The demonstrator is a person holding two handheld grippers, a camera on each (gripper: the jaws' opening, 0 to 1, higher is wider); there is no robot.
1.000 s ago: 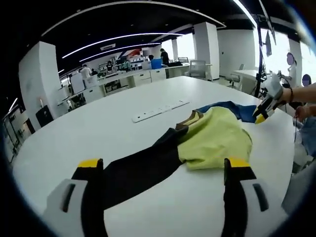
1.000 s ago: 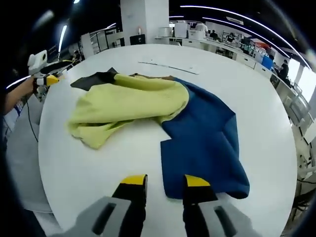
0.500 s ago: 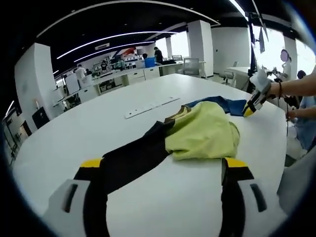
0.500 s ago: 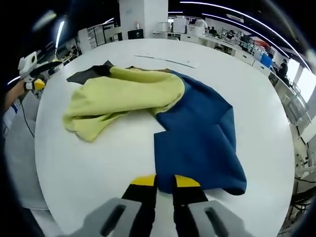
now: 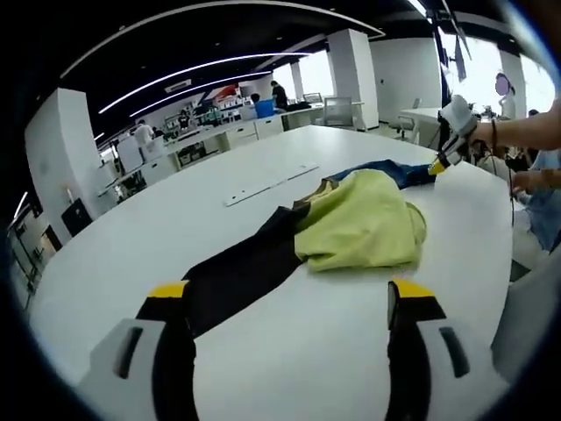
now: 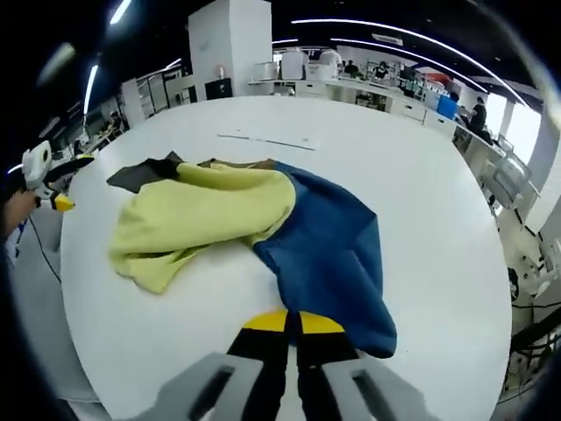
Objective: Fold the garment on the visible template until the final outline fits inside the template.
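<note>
A garment in three colours lies crumpled on the white table (image 5: 131, 237): a black part (image 5: 241, 272), a yellow-green part (image 5: 359, 230) and a blue part (image 5: 386, 171). My left gripper (image 5: 289, 294) hovers open and wide over the table's near edge, with the black part's end between its jaws. My right gripper (image 6: 292, 322) is shut on the near edge of the blue part (image 6: 329, 246), with the yellow-green part (image 6: 197, 219) to its left. In the left gripper view the right gripper (image 5: 438, 162) sits at the blue end. The left gripper (image 6: 54, 197) appears beyond the black part (image 6: 140, 173).
A flat white strip (image 5: 267, 185) lies on the table behind the garment, also in the right gripper view as the strip (image 6: 263, 140). A person's hand (image 5: 517, 136) holds the right gripper. Desks, pillars and people stand far behind the round table.
The right gripper's jaws have come together from a small gap to shut at the blue edge. The left gripper stayed open; its view shifted slightly.
</note>
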